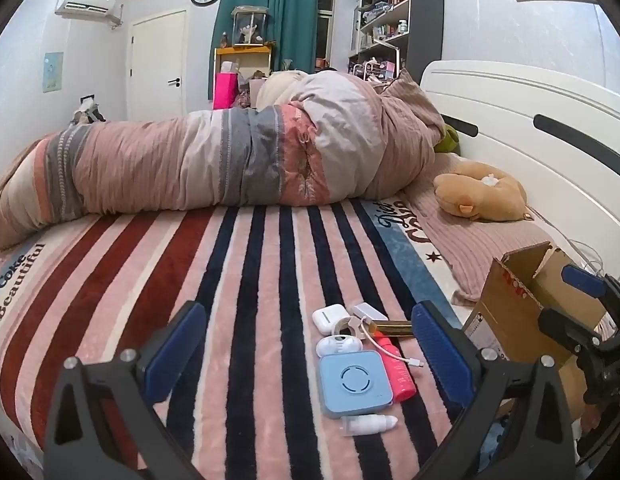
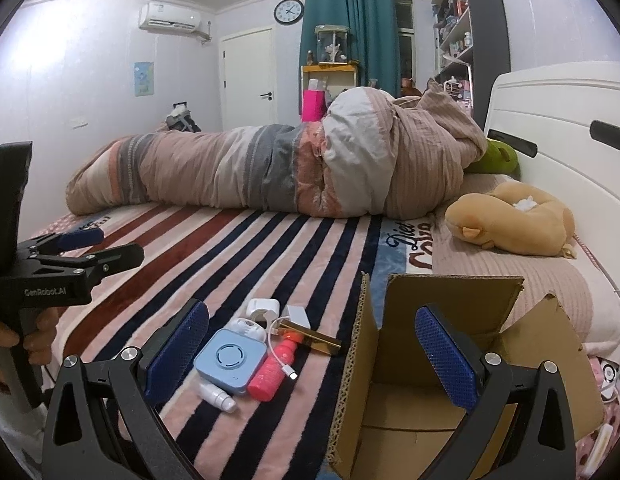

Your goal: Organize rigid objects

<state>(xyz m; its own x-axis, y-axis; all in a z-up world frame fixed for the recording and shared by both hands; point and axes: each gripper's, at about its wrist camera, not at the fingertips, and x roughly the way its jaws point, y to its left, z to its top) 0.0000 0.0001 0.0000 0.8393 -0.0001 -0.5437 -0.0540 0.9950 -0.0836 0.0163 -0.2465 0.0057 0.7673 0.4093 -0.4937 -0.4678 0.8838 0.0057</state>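
A cluster of small rigid items lies on the striped blanket: a light blue square device (image 1: 354, 383) (image 2: 230, 360), a pink bottle (image 1: 397, 372) (image 2: 272, 370), a small white dropper bottle (image 1: 367, 425) (image 2: 218, 394), a gold bar (image 1: 391, 327) (image 2: 310, 338), a white earbud case (image 1: 329, 317) (image 2: 263, 307), and a white cable (image 1: 389, 354). An open cardboard box (image 1: 521, 308) (image 2: 449, 364) stands to their right. My left gripper (image 1: 306, 356) is open and empty, just before the items. My right gripper (image 2: 311, 356) is open and empty, between items and box.
A rolled quilt (image 1: 230, 160) lies across the bed behind. A tan plush toy (image 1: 481, 192) (image 2: 513, 220) rests near the white headboard (image 1: 529, 112). Bare striped blanket (image 1: 150, 272) spreads to the left of the items.
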